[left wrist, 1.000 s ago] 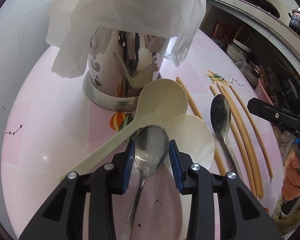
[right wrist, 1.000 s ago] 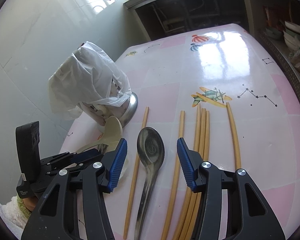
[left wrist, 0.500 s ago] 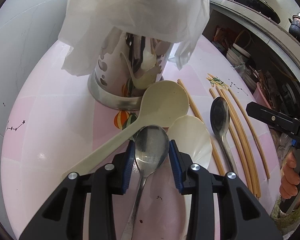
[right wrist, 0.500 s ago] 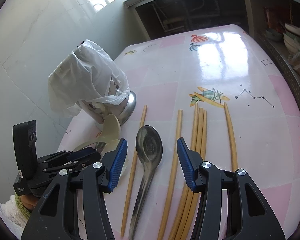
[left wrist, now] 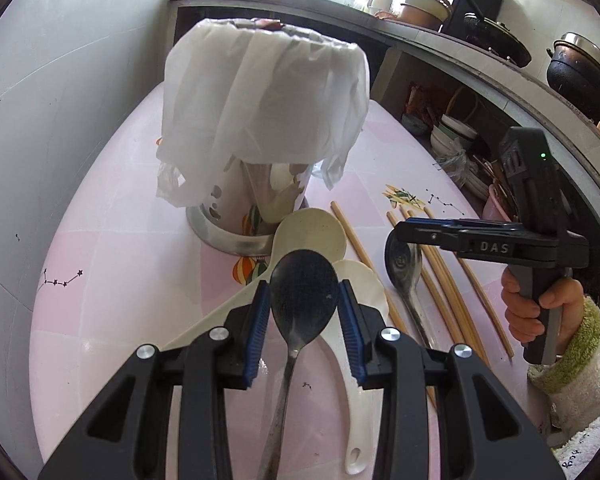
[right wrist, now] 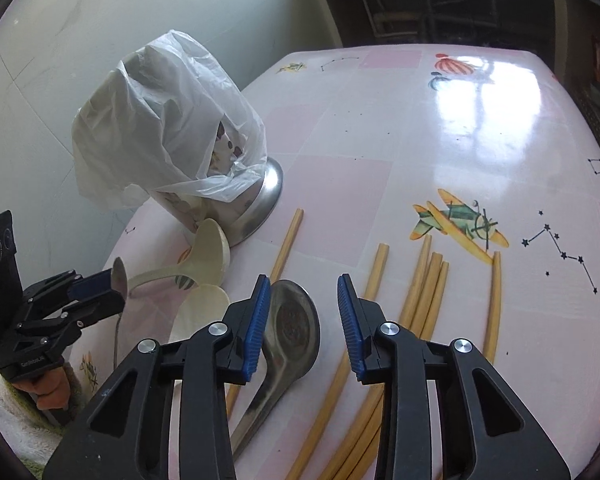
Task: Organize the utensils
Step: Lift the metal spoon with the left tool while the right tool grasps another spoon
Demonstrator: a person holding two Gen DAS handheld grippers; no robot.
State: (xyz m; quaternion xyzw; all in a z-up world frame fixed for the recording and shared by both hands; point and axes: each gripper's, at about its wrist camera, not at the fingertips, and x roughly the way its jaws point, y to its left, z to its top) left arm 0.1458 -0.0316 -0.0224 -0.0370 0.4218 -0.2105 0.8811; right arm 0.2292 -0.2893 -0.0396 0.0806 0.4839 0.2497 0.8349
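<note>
The left gripper [left wrist: 305, 312] has a metal spoon [left wrist: 302, 292] between its blue pads. The jaws are closing, and the pads sit tight against both sides of the spoon's bowl. The spoon looks lifted a little above the table [left wrist: 120, 264]. Its thin handle runs back under the gripper.

Just under that spoon lie two pale plastic spoons. The white spoon [left wrist: 358, 364] lies flat with its handle toward the camera. The cream spoon [left wrist: 312, 234] lies next to it, with its bowl close to the base of the holder.

The right gripper [right wrist: 303, 320] is low over a second metal spoon [right wrist: 294, 332] that lies flat on the table. Its jaws are closing too. The left pad is over the edge of the spoon's bowl, and the right pad is still apart from it. A hand [left wrist: 536, 304] in a fluffy sleeve holds this gripper.

Beside that spoon lie long tan chopsticks [right wrist: 424, 280]. One lies alone on the left of the spoon, and the others lie on the right, some close together.

Farther back stands a shiny metal holder [left wrist: 236, 216] with holes in its side. A white plastic bag [left wrist: 260, 112] is draped over its top. I cannot tell what is inside.

Behind the table is a shelf with bowls [left wrist: 452, 136], and dark pots [left wrist: 580, 72] sit on the counter above.
</note>
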